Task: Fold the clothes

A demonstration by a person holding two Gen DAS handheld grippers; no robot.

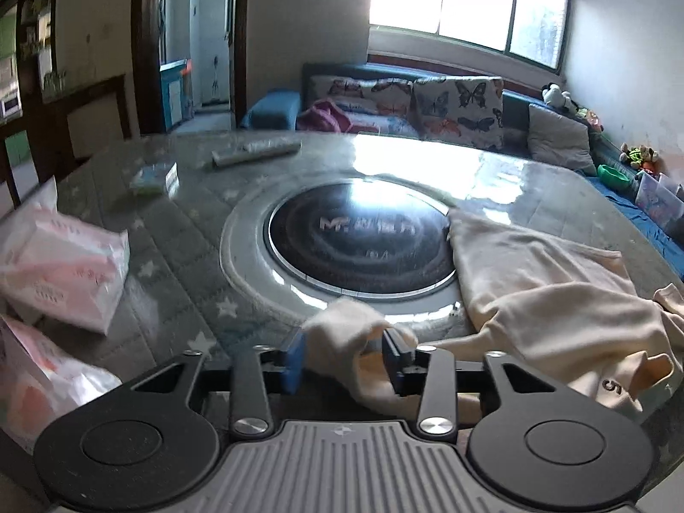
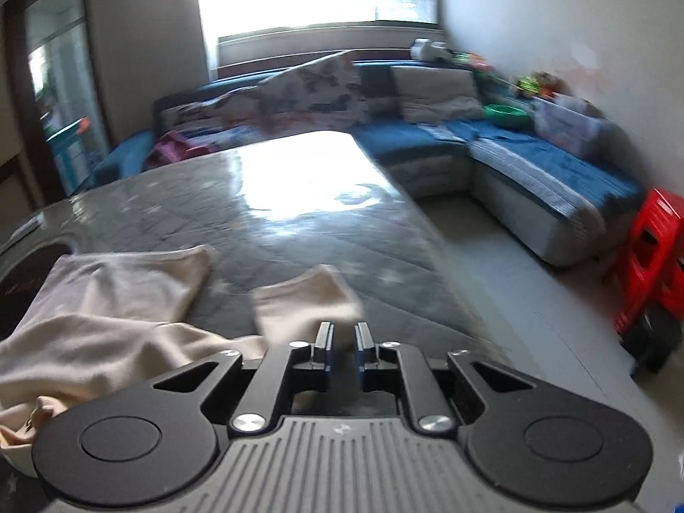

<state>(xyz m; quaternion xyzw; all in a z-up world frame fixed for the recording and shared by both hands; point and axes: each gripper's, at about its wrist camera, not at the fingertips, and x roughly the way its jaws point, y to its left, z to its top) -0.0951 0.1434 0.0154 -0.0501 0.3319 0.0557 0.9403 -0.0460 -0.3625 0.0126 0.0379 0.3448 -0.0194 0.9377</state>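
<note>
Cream garment lies rumpled along the desk near edge, right of the inset round hob. Our left claw stands part-open around a sleeve cuff, right claw narrow, barely gapped at the other cuff. We should let both cuffs drop flat, then smooth before folding.

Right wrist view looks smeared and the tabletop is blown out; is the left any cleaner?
Right wrist view: motion blur on the sofa, window glare whites out the far table. Left wrist view: sharper, but glare covers the table beyond the black disc; the cream garment reads clearly.
</note>
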